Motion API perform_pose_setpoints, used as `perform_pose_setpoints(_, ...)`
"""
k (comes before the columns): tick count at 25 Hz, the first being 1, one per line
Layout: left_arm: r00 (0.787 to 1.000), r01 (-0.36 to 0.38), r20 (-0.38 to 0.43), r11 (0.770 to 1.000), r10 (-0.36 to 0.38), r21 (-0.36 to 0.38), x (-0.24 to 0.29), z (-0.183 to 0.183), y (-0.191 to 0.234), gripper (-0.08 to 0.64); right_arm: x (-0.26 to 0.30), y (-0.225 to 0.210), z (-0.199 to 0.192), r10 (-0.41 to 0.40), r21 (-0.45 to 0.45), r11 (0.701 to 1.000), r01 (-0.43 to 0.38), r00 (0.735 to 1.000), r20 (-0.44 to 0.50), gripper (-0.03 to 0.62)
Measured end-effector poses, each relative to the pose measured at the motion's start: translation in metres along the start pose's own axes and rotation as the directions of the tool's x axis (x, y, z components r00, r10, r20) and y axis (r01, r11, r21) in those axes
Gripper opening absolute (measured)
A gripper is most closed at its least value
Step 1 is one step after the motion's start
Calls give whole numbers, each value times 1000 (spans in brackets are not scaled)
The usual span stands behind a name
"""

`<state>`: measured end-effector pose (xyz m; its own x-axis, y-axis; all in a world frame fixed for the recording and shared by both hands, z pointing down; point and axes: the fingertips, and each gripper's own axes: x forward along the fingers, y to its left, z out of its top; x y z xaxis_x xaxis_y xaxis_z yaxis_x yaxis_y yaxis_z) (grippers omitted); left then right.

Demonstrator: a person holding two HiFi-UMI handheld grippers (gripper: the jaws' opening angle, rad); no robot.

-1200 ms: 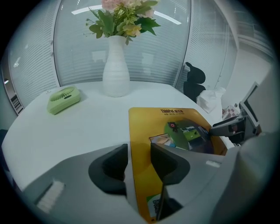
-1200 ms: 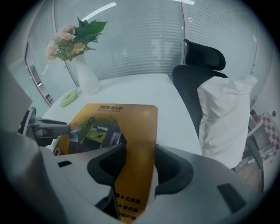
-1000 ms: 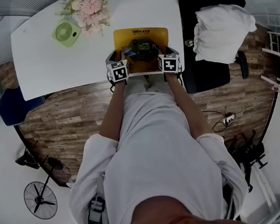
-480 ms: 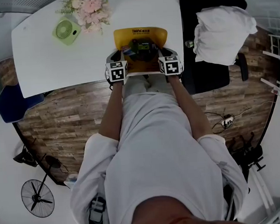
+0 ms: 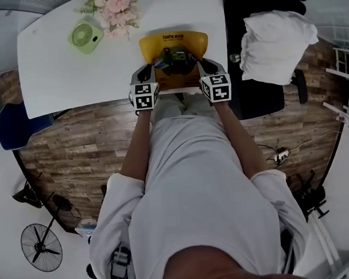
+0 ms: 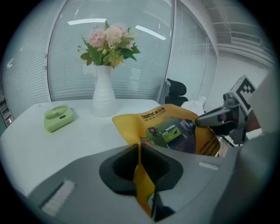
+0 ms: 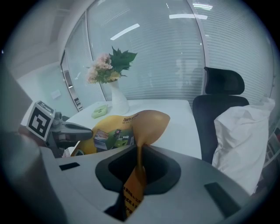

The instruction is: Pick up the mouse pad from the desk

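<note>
The yellow mouse pad with a printed picture hangs between my two grippers at the near edge of the white desk. My left gripper pinches its near left corner, and the jaws are still closing on the thin sheet that stands between them. My right gripper is shut on the near right corner. In the right gripper view the mouse pad curls upward from the jaws. The left gripper view shows the right gripper across the pad.
A green handheld fan and a white vase of pink flowers stand at the desk's far left. A black office chair with a white cloth is on the right. A floor fan stands on the wooden floor.
Both grippers have closed on the pad's near corners and risen. The pad's near edge has come up off the desk and the sheet now bends.
</note>
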<state>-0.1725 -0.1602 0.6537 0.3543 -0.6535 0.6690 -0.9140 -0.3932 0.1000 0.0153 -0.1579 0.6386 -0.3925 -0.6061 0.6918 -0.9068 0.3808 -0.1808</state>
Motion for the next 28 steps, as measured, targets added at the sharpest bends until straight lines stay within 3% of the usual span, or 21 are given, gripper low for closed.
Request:
perform_pose_setpoints(6,984,-15,176,999,8,40,-56,57,-14,25,-65,3,52,-10,-71,997,22,986,166,48)
perform_pose_setpoints(11,938,-34,347,996,2,87,-121,115,-36,26,-142,16,102,6,-145,988,45,944,331,48)
perform_pose_setpoints(17,843,-71,538,991,-1,113,-197,195,-57,26,-223,26,170,48,-179,982,53,854,518,48)
perform_pose_setpoints(24,705,-173,709,969,-2,174,-275,291,-61,26,-289,45,261,86,-269,951,154,702,707,49)
perform_pose_setpoints(28,640,-204,768,962,-7,179,-310,318,-63,26,-313,54,291,108,-281,943,178,637,763,49)
